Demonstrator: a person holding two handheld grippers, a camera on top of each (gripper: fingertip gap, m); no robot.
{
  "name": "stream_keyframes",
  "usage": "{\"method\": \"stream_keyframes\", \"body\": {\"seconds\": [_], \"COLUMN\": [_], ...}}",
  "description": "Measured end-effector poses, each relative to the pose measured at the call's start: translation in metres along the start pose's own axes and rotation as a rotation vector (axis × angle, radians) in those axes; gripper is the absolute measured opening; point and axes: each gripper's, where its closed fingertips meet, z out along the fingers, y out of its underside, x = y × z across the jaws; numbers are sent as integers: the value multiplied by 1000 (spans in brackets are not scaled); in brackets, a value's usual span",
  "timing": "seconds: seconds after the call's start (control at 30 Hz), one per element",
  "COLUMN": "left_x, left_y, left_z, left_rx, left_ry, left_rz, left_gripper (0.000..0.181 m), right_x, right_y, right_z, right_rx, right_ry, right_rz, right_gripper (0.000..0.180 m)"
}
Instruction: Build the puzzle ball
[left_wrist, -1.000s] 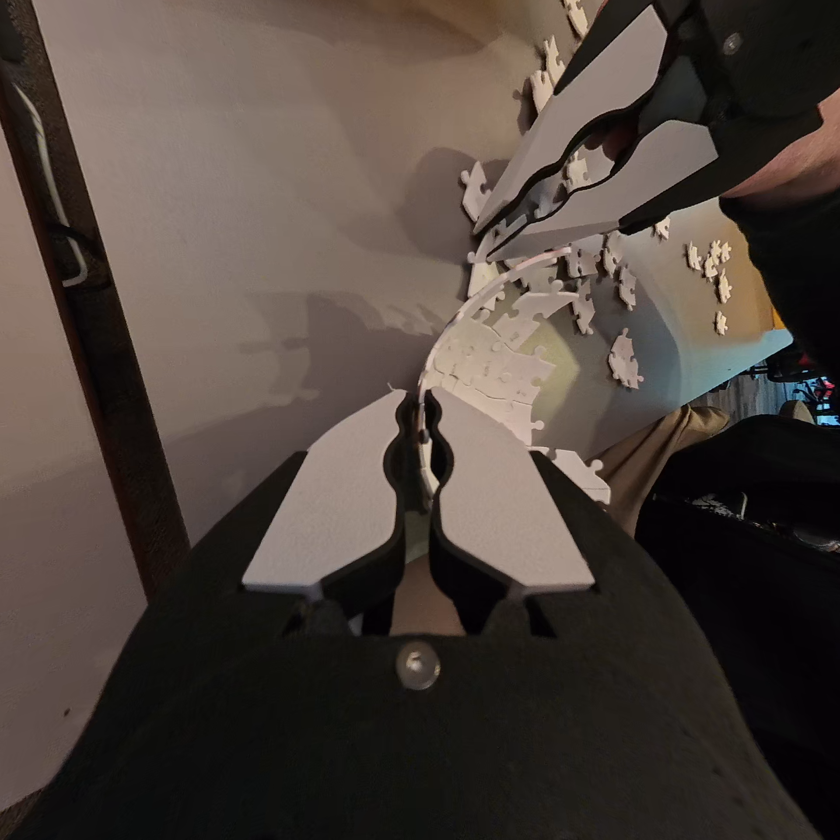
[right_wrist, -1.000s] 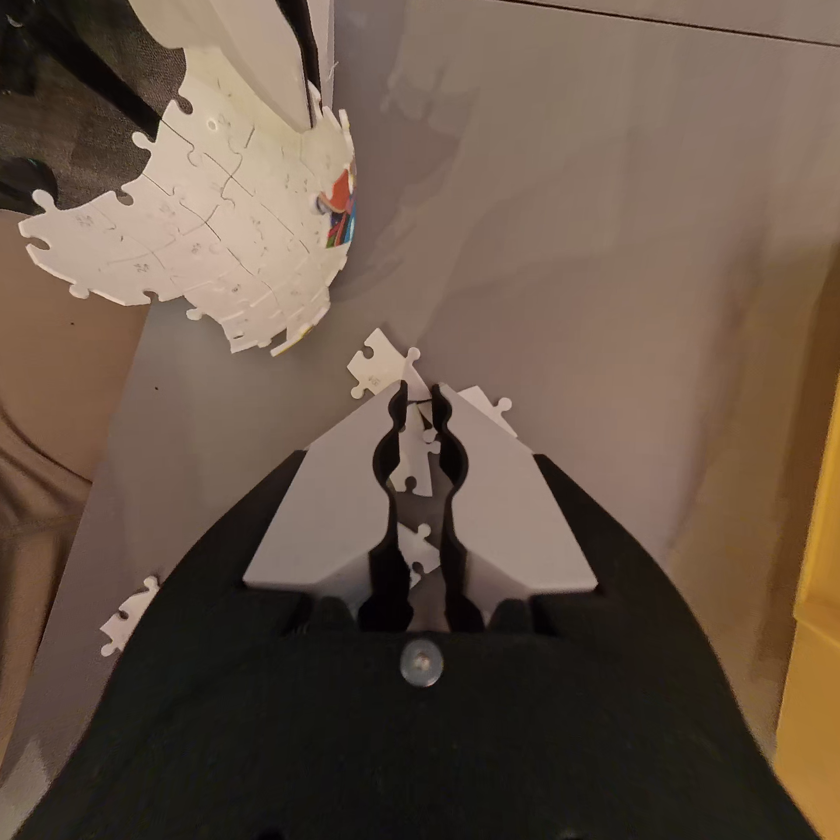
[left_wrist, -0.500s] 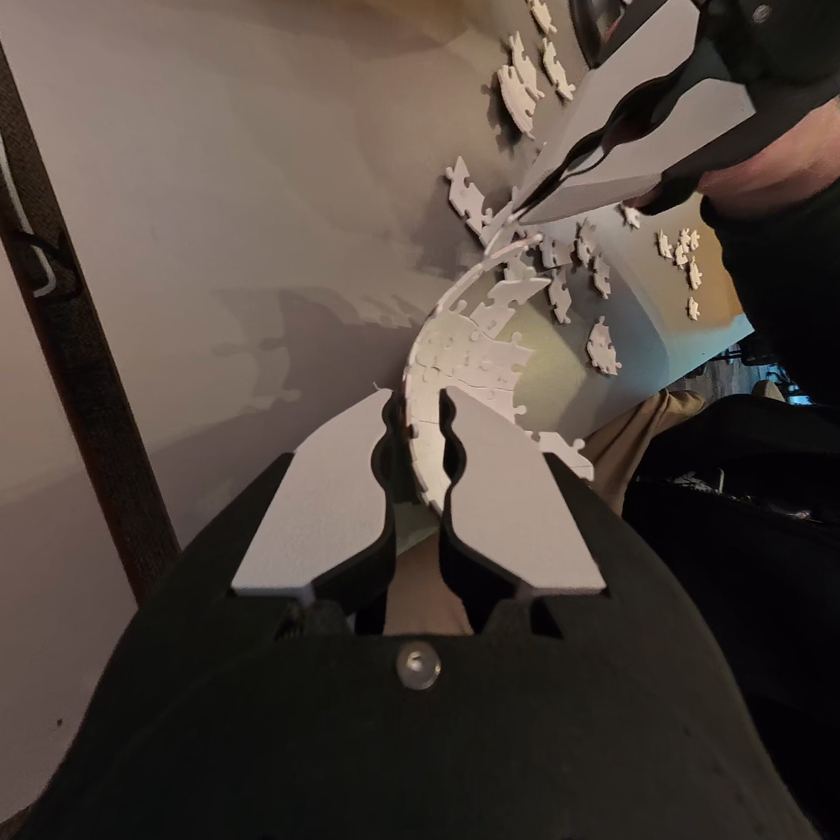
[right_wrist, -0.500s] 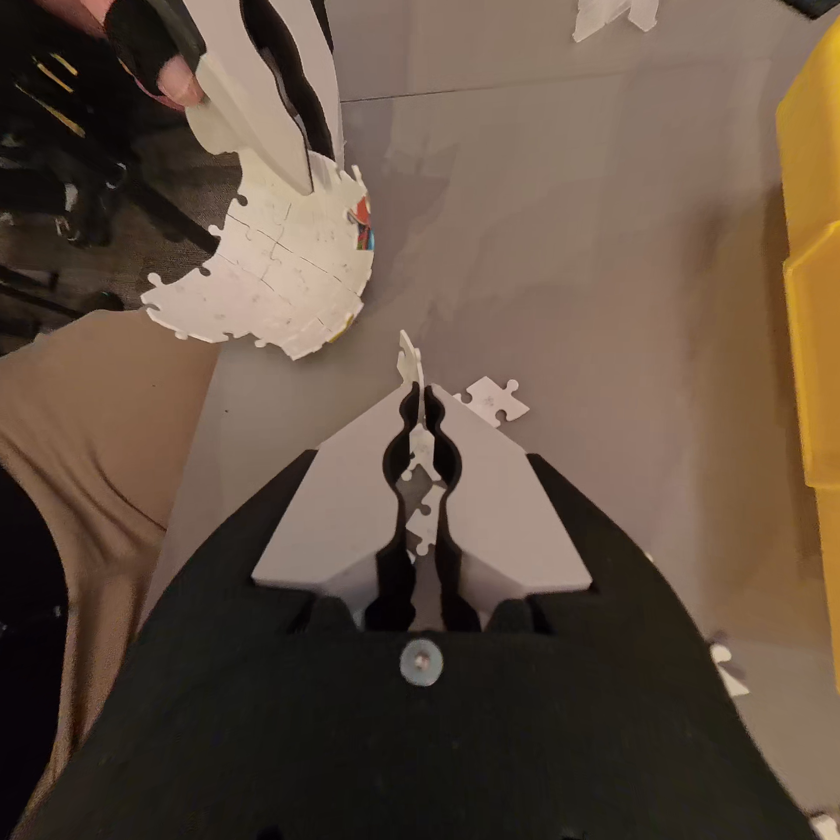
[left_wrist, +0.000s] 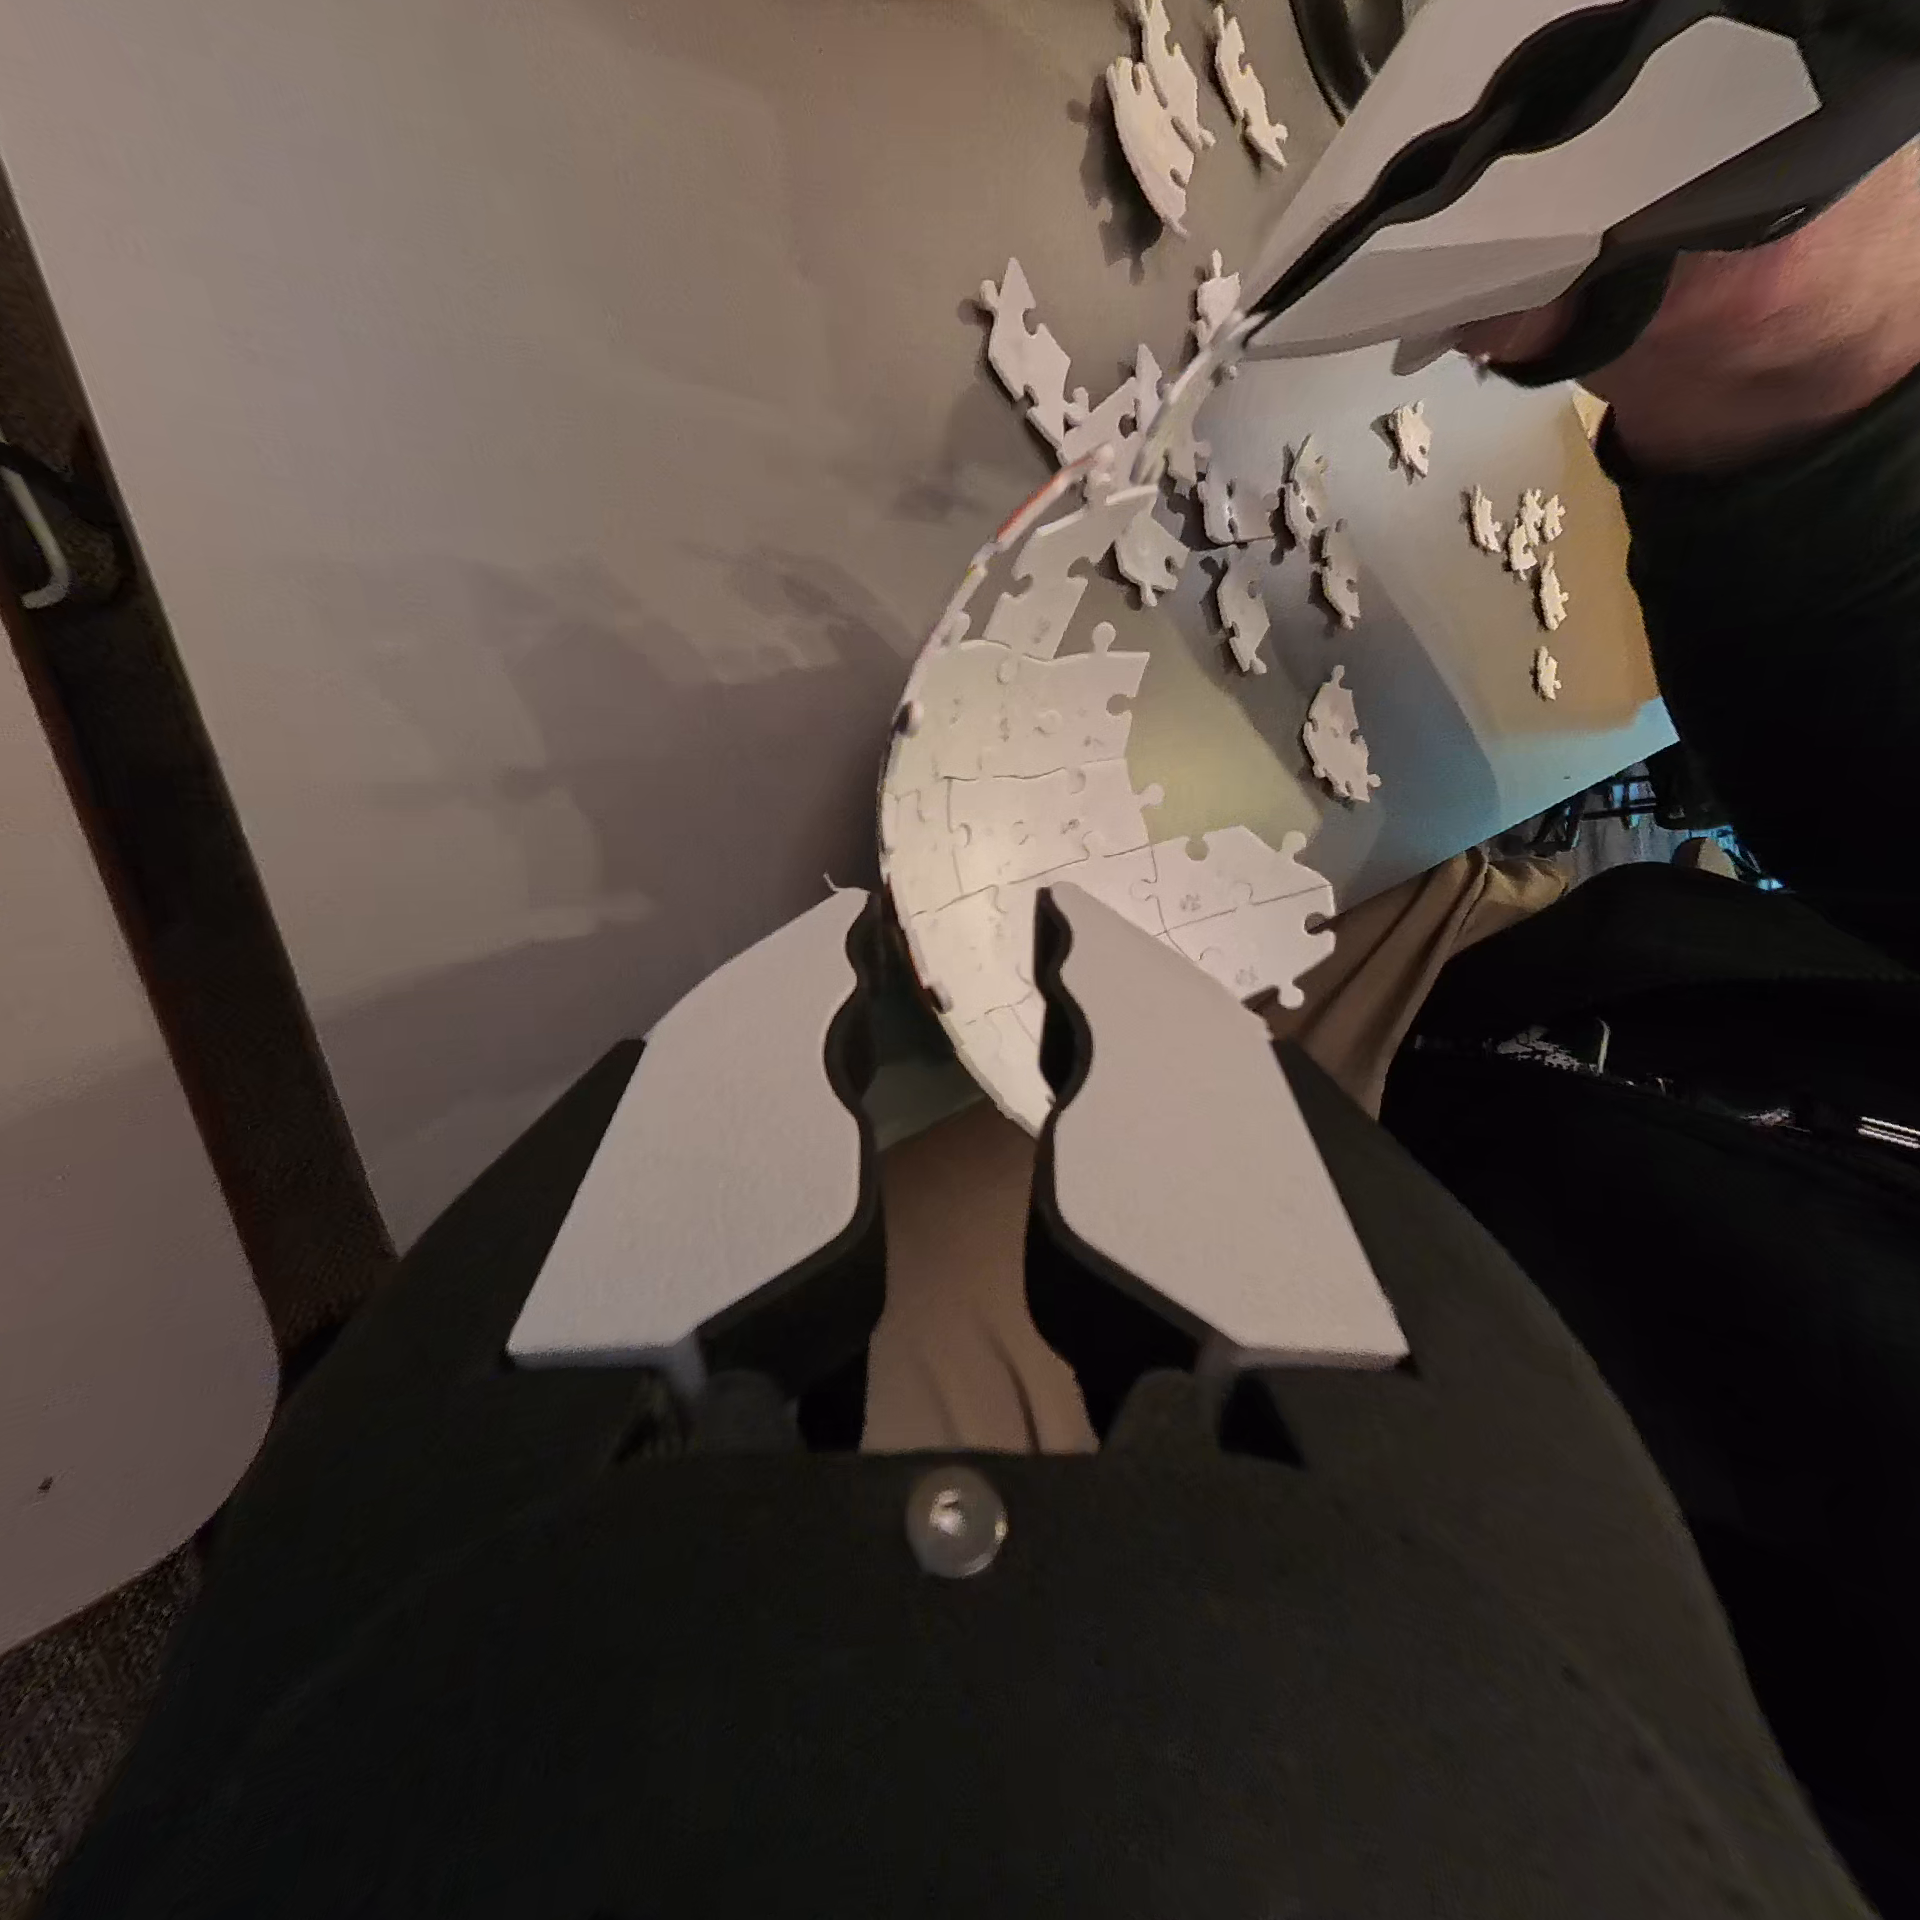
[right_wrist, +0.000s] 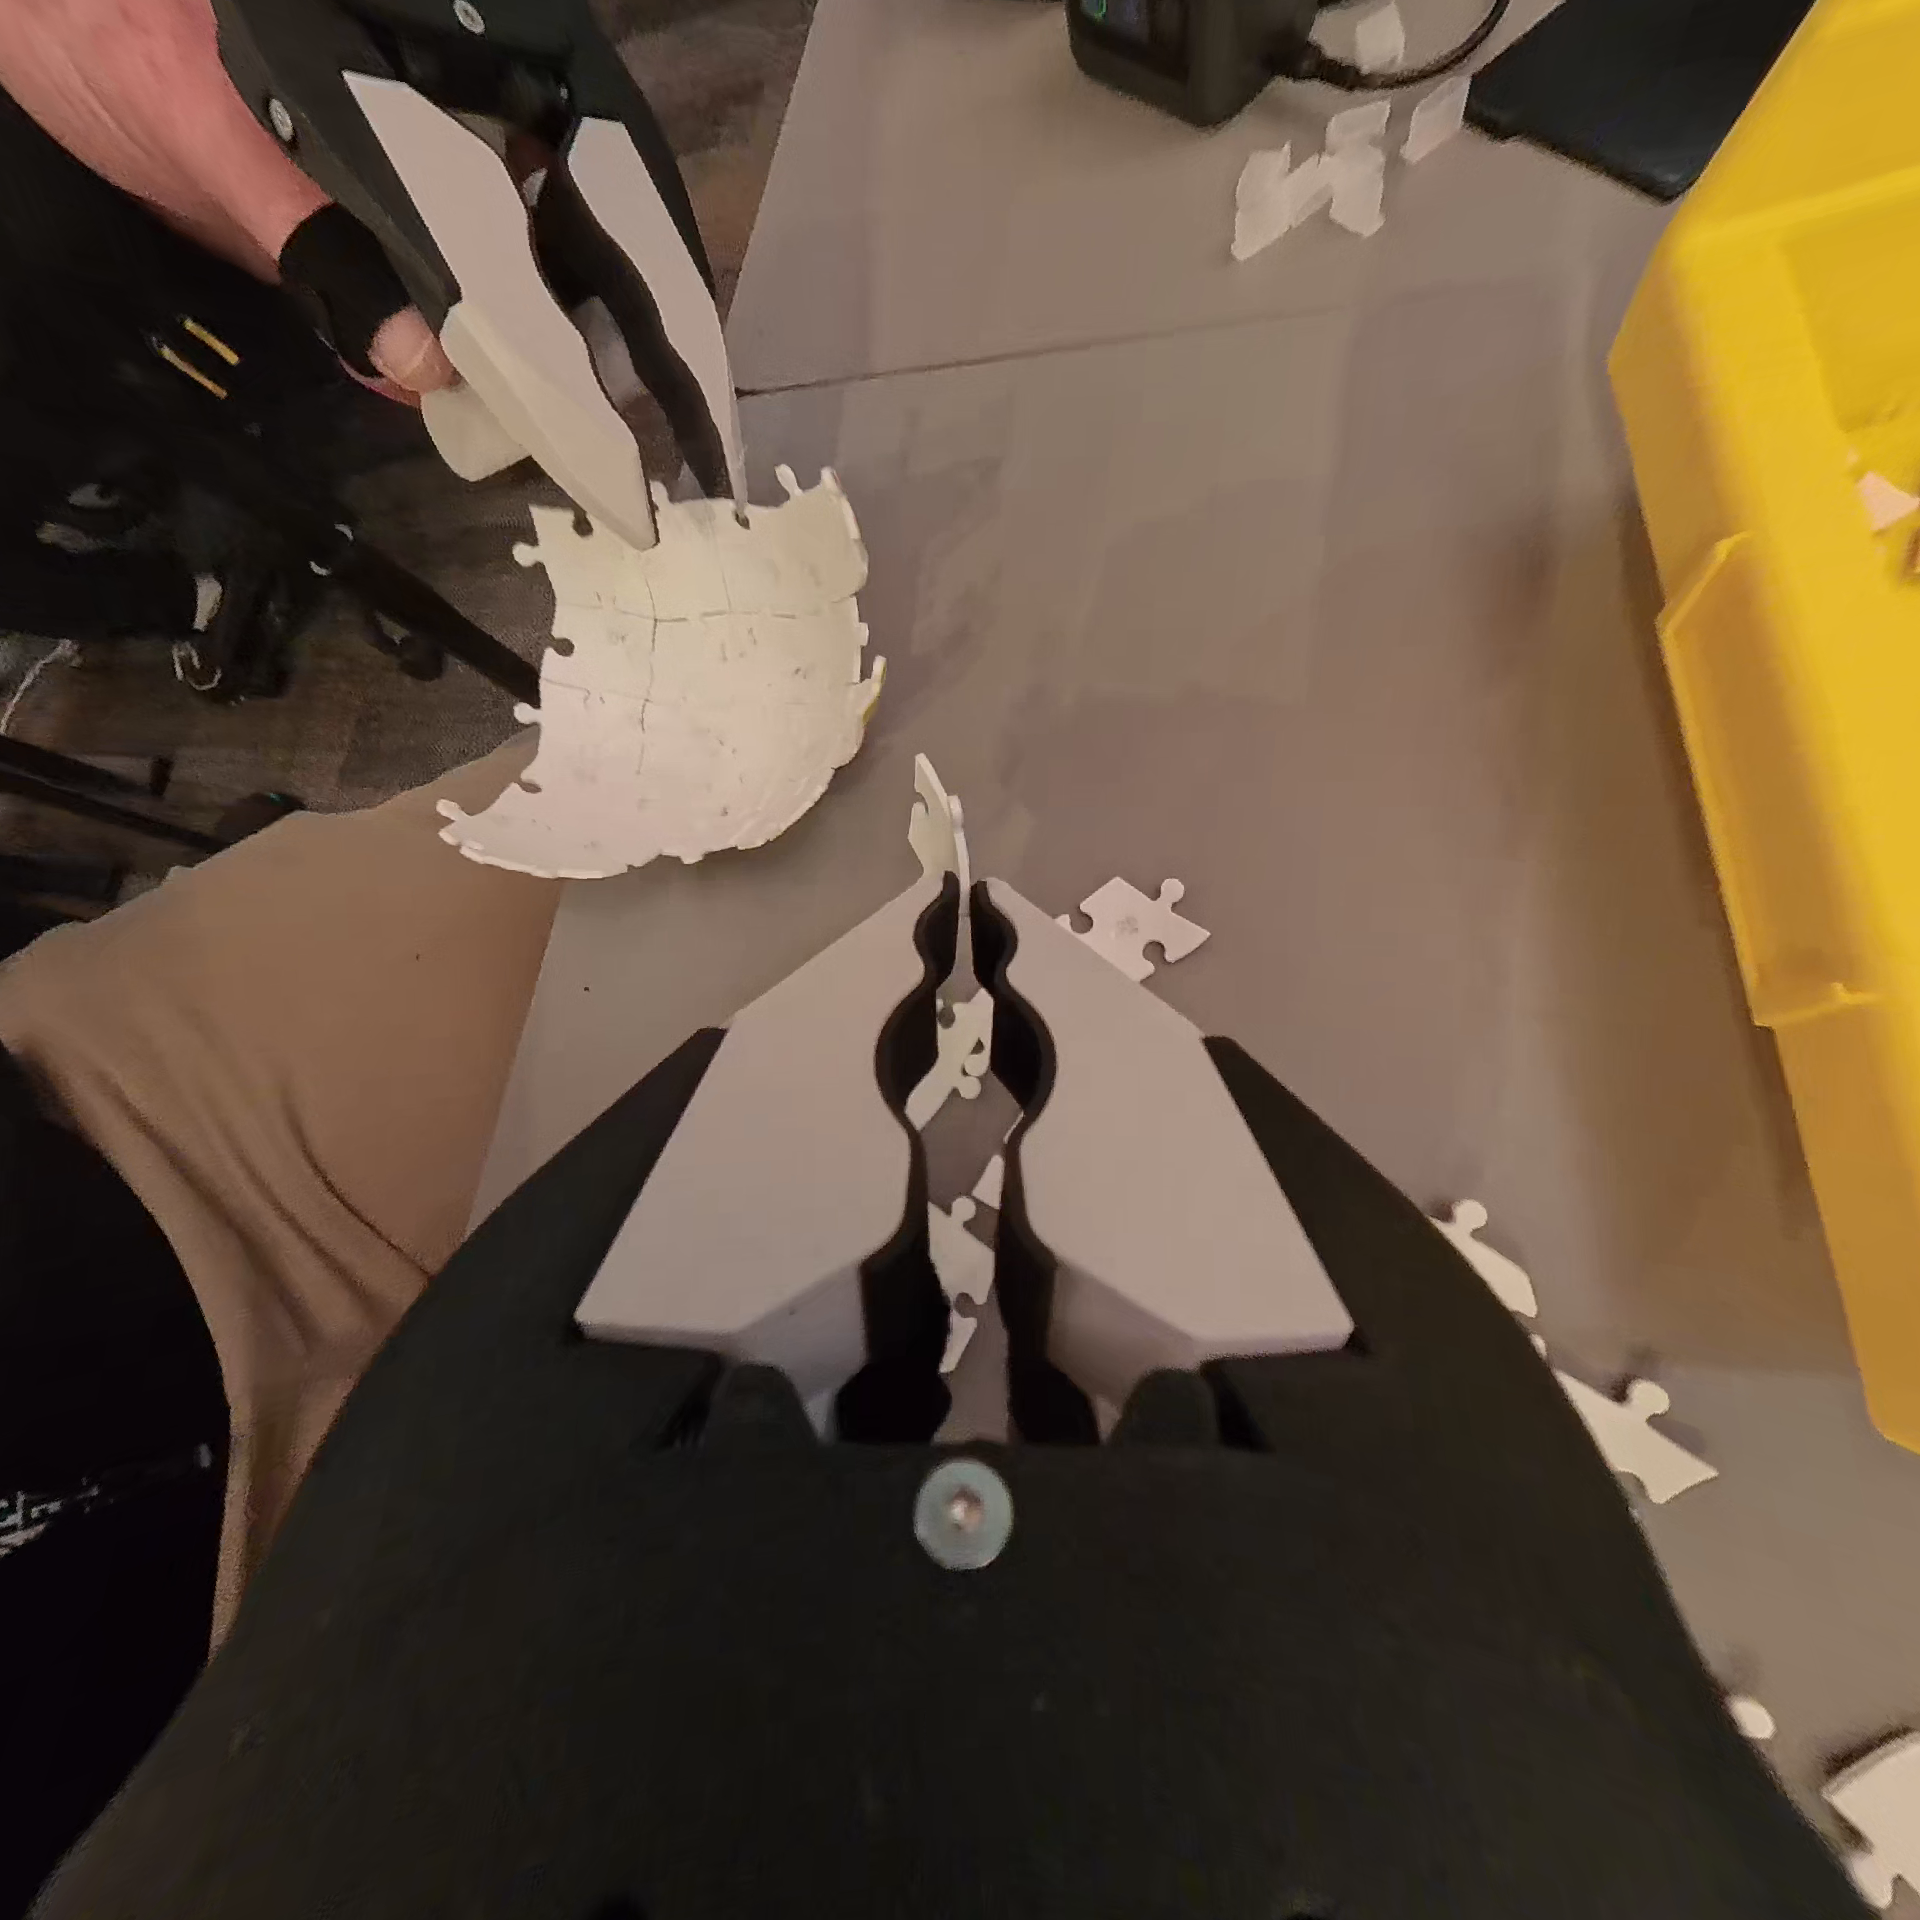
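Grey tabletop (right_wrist: 1299, 582) is filling most of both views, its near edge running past tan fabric (right_wrist: 270, 1039) at 8 o'clock in the right wrist view. The left gripper (left_wrist: 951, 914) is sitting with jaws parted around the rim of the curved puzzle ball shell (left_wrist: 1039, 810), the shell touching its right finger; firm grip unclear. The right gripper (right_wrist: 958, 894) is pinching a single white puzzle piece (right_wrist: 940, 821) edge-on, nearly closed, just at 5 o'clock of the shell. Loose pieces (left_wrist: 1340, 738) are lying scattered on the table. A yellow bin (right_wrist: 1787, 644) is sitting at 3 o'clock, a dark device with cable (right_wrist: 1174, 52) at 12.
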Motion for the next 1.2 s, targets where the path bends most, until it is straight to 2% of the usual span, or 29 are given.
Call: {"method": "stream_keyframes", "body": {"seconds": [0.23, 0.3, 0.43, 0.57, 0.67, 0.87, 1.1, 1.2], "left_x": [-2, -2, 26, 66, 88, 93, 90, 86], "left_y": [-16, -27, -50, -72, -80, -80, -72, -70], "left_z": [-15, -22, -34, -26, -13, 4, 4, 3], "left_rx": [86, 129, 203, 281, 314, 314, 267, 241], "left_ry": [-61, -121, -139, -68, 21, 81, 91, 89], "left_rz": [63, 129, 277, 400, 412, 391, 394, 380], "left_gripper": [39, 39, 36, 28, 23, 4, 2, 2], "right_x": [-12, -17, -28, -38, -45, -53, -55, -60], "right_y": [-22, -29, -51, -66, -72, -75, -77, -74], "right_z": [-17, -20, -28, -32, -32, -28, -24, -14], "right_rx": [132, 178, 309, 387, 416, 425, 354, 258], "right_ry": [-38, -65, -136, -178, -199, -214, -168, -159], "right_rz": [47, 69, 134, 150, 151, 139, 28, -55], "right_gripper": [0, 0, 0, 0, 0, 0, 8, 3]}}
